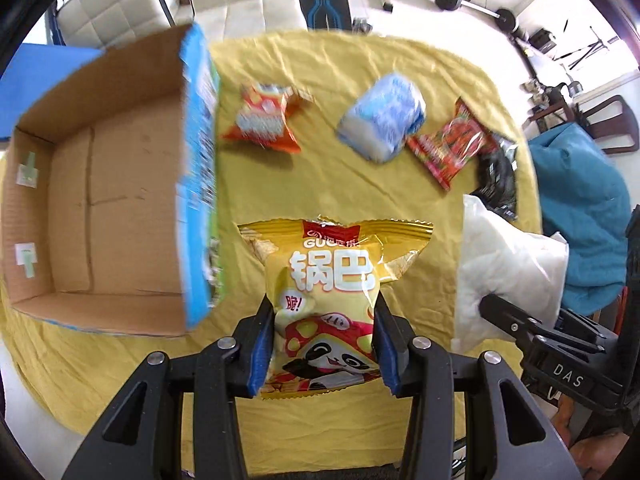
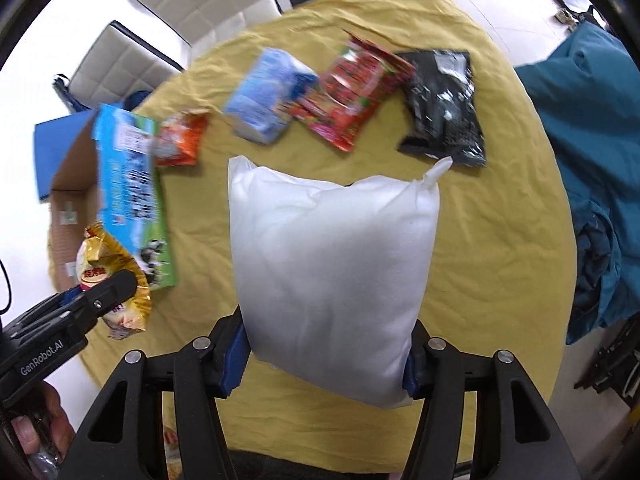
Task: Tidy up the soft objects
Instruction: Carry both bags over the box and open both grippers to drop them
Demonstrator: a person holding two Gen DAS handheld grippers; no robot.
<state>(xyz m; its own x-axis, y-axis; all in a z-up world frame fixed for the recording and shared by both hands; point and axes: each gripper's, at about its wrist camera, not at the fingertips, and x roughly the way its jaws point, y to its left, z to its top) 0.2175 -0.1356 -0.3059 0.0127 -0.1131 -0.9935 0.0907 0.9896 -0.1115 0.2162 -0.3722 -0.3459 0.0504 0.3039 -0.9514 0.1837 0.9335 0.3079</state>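
At the left of the left wrist view an open cardboard box [image 1: 100, 208] sat on the yellow cloth [image 1: 340, 184], its floor bare. Right of it, across the upper part of the frame, you had an orange snack packet [image 1: 266, 118], a blue and white pack [image 1: 382, 118], a red packet [image 1: 452, 142] and a black packet [image 1: 498, 180] lying on the cloth, all blurred. At lower centre your left gripper [image 1: 324, 340] was clamped on the lower half of the yellow snack bag [image 1: 332, 296], both blue pads pressing its sides. In the right wrist view your right gripper [image 2: 326, 360] gripped the white pillow [image 2: 332, 268] by its lower corners, at centre frame, its top edge overlapping the black packet's lower edge. A teal garment [image 2: 580, 140] lay at the right edge
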